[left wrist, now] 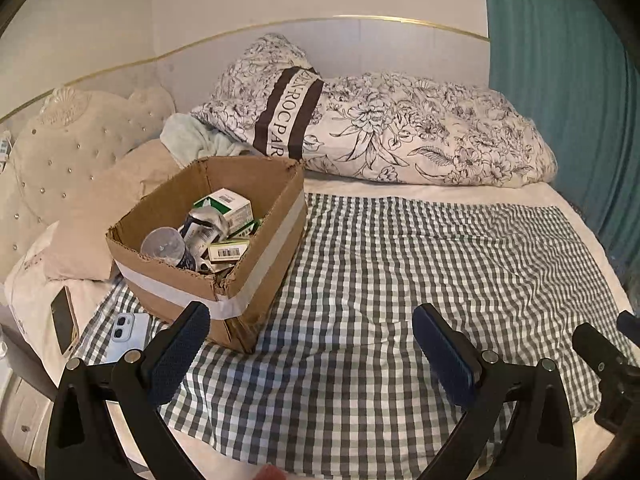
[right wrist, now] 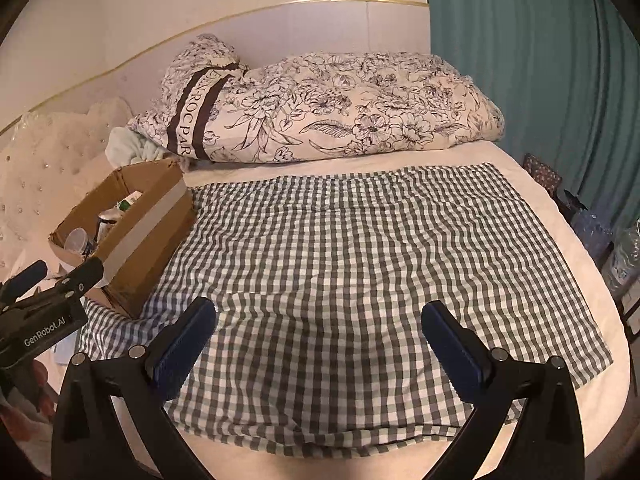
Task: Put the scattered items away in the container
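Two phones (left wrist: 127, 334) half hidden behind left tool (left wrist: 310, 320).

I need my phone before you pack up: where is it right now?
In the left wrist view, the phone lies face down at the lower left, on the checked cloth beside the cardboard box and just beyond the left tongs.

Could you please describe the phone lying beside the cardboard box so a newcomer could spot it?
Start at the open brown cardboard box on the checked cloth. Left of its near corner lies a pale blue phone, back upward. Its two round camera lenses distinguish it from the darker flat object beside it.
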Demonstrator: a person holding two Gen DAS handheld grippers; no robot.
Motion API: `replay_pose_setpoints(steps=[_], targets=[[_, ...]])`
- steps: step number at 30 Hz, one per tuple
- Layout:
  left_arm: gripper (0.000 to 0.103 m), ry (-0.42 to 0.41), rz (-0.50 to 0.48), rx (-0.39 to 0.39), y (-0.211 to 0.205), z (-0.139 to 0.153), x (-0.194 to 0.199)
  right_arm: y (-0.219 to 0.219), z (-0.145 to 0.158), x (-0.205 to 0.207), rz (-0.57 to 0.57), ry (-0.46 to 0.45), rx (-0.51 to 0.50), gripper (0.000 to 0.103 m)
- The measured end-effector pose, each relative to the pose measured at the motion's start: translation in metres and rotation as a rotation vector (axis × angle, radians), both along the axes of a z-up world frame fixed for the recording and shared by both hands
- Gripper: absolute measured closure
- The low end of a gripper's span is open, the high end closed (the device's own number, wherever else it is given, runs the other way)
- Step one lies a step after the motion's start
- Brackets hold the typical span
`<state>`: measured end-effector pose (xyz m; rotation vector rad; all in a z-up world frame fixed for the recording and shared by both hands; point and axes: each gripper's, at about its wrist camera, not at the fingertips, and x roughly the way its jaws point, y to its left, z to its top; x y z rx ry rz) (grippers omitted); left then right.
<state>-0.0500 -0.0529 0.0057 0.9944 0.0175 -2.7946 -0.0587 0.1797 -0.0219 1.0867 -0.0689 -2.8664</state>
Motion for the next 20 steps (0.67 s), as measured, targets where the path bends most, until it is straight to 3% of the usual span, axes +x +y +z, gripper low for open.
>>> replay_pose_setpoints(steps=[20], targets=[[0.000,0.019,-0.025,-0.010,-0.002,0.005,-0.001,-0.016,0.008,-0.004,0.008,0.010,0.030,0.000]])
